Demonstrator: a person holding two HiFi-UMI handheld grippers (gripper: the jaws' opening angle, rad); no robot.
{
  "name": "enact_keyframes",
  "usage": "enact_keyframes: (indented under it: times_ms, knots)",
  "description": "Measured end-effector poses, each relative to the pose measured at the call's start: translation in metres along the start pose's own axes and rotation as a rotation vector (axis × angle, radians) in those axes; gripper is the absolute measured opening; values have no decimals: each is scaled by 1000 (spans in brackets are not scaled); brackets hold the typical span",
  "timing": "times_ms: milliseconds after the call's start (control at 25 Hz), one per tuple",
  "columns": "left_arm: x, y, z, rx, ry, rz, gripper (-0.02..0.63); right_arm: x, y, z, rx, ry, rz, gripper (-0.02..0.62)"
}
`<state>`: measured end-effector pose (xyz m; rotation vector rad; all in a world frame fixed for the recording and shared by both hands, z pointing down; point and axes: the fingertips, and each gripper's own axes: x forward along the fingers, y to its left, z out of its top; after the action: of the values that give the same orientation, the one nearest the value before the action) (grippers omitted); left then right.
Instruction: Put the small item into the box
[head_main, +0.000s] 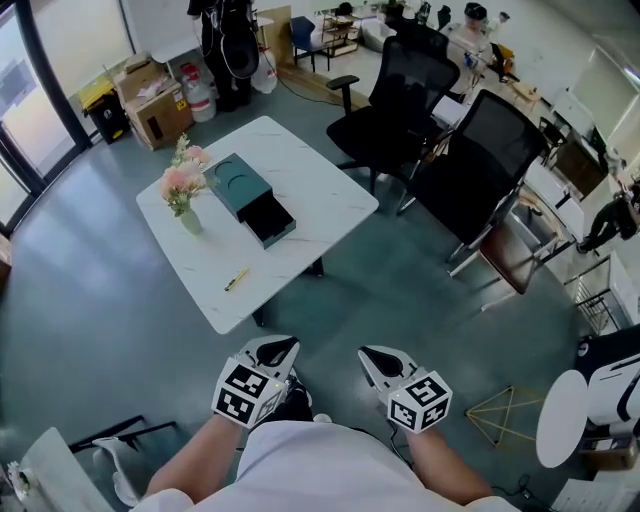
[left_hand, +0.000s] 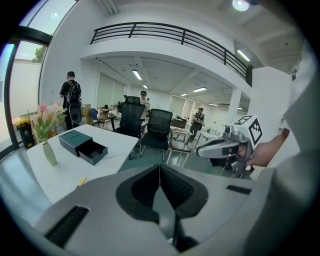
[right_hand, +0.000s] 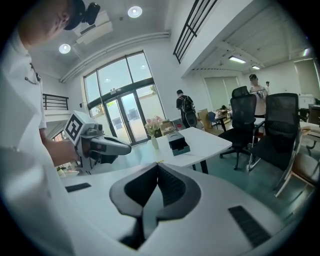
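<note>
A dark teal box (head_main: 238, 186) lies on the white table (head_main: 310, 165), its drawer (head_main: 270, 222) pulled out toward me. Near the table's front edge rests a small yellow item (head_main: 236, 279), also seen in the left gripper view as the yellow item (left_hand: 81, 182) with the box (left_hand: 82, 145) beyond it. My left gripper (head_main: 283, 347) and right gripper (head_main: 372, 355) are held close to my body, well short of the table. Both are shut with nothing between the jaws. The right gripper view shows the box (right_hand: 177, 141) far off.
A vase of pink flowers (head_main: 185, 190) stands left of the box. Two black office chairs (head_main: 415, 95) (head_main: 485, 165) sit right of the table. Cardboard boxes (head_main: 155, 100) are beyond it. People stand at the far end of the room.
</note>
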<state>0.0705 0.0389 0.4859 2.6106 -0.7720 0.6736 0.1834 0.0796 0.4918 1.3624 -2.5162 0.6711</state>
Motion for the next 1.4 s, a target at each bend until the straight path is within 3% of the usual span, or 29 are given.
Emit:
enact_keyframes:
  times_ms: [400, 680, 1080, 1400]
  knots:
    - [0, 145, 32, -65, -41, 99, 17, 132, -29, 58, -104, 105, 23, 15]
    - [-17, 223, 20, -134, -45, 171, 17, 204, -15, 79, -141, 152, 77, 15]
    - [-37, 266, -1, -226, -61, 254, 17, 284, 22, 85, -264, 246, 243, 15]
    - [-39, 295, -27, -315, -39, 373, 17, 345, 50, 66, -567, 350, 429, 15]
